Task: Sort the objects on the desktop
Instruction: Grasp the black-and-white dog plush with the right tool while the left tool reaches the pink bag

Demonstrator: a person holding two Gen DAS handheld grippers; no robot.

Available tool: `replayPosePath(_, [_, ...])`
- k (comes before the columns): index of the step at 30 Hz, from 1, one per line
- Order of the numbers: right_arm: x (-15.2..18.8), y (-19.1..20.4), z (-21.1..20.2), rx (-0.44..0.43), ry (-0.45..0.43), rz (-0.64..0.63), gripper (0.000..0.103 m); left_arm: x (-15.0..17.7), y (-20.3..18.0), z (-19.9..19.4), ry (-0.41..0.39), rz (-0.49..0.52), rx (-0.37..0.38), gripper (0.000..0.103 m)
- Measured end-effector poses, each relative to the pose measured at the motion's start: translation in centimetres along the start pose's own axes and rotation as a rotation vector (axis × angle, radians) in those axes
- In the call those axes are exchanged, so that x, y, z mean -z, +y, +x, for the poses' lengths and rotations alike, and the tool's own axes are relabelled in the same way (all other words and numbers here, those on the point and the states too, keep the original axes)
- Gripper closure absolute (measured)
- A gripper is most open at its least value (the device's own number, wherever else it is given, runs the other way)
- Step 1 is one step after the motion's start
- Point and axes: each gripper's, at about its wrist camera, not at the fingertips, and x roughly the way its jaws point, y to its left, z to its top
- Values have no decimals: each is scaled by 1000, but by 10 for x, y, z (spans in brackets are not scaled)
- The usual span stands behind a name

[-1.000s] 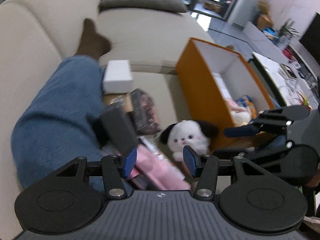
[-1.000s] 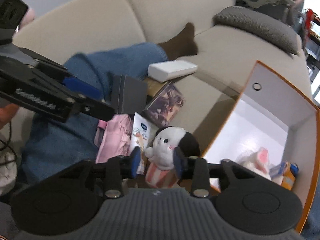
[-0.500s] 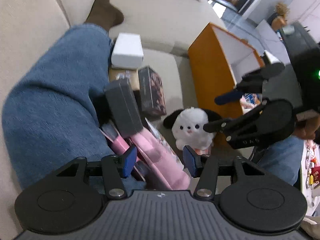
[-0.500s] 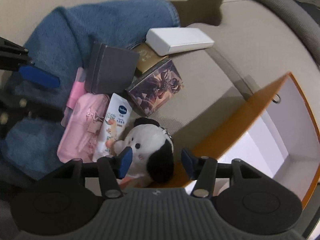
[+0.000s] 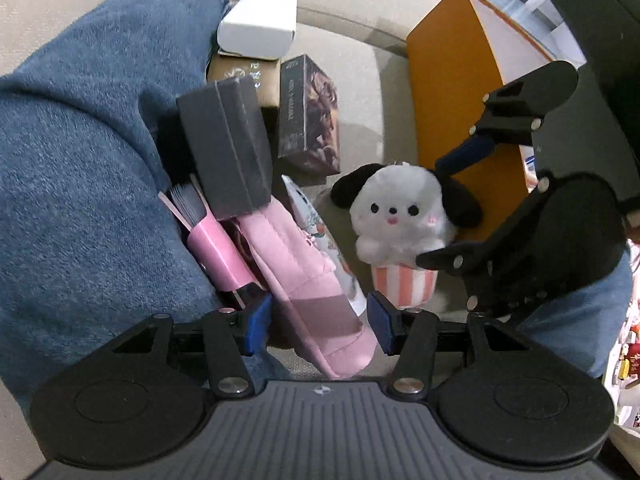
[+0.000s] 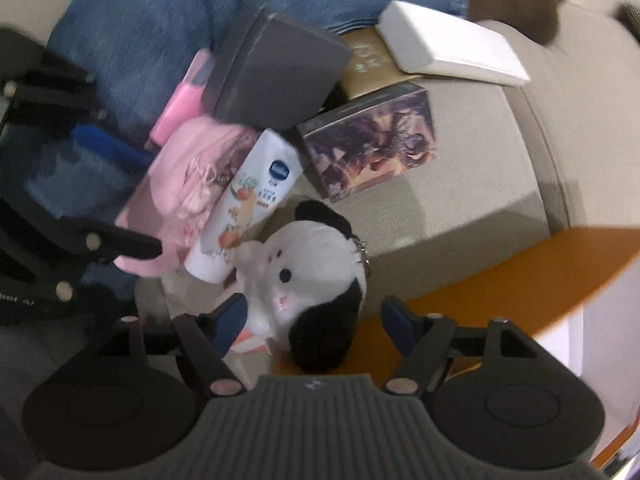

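A white plush dog (image 5: 400, 216) with black ears stands in a striped cup on the sofa, beside an orange box (image 5: 452, 80). My right gripper (image 6: 314, 322) points straight down over the plush dog (image 6: 304, 264); its jaws are opening, the toy sits between them and the pads do not press on it. In the left wrist view the right gripper (image 5: 444, 208) straddles the toy. My left gripper (image 5: 320, 324) is open low over a pink pouch (image 5: 304, 280), which lies between its pads. The left gripper (image 6: 128, 196) also shows at the left of the right wrist view.
A pile lies against a person's jeans leg (image 5: 88, 120): grey box (image 5: 228, 144), dark picture box (image 5: 310, 116), white box (image 5: 260, 24), brown box (image 5: 244, 76), pink comb (image 5: 212, 240), lotion tube (image 6: 248, 200). The orange box wall (image 6: 500, 272) stands close on the right.
Both grippers tipped down and sank toward the pile. The right gripper's jaws spread wide around the plush dog. The left gripper came down over the pink pouch.
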Motion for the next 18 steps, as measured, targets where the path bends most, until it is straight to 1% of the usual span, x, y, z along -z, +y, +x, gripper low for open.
replayPosePath(1, [0,2,4,-4,14,-13,30,0,-1,1,-1,0,-1,42])
replayPosePath(4, [-2,9,14,16,39,-56,30,2,-1,0,-9,-4,-2,42])
replayPosePath(6, [-3,8,17,-14,38,-40,30,4,-1,1,-12,-6,-1,43])
replayPosePath(7, [-2,6,18,-25,30,-28,31,6,-1,0,-17,-8,0,47])
replayPosePath(9, [-1,3,18,-46,-5,6,34,7,1,-2,-22,-14,1,52])
replayPosePath(10, [0,2,16,-49,-23,26,38,8,3,-3,-26,-20,5,54])
replayPosePath(12, [5,2,10,-48,-62,53,42,11,6,-5,-37,-25,17,56])
replayPosePath(15, [13,6,4,-27,-90,71,45,16,8,-9,-63,-20,31,59])
replayPosePath(18, [19,12,-6,0,-117,92,47,20,7,-14,-87,8,29,63])
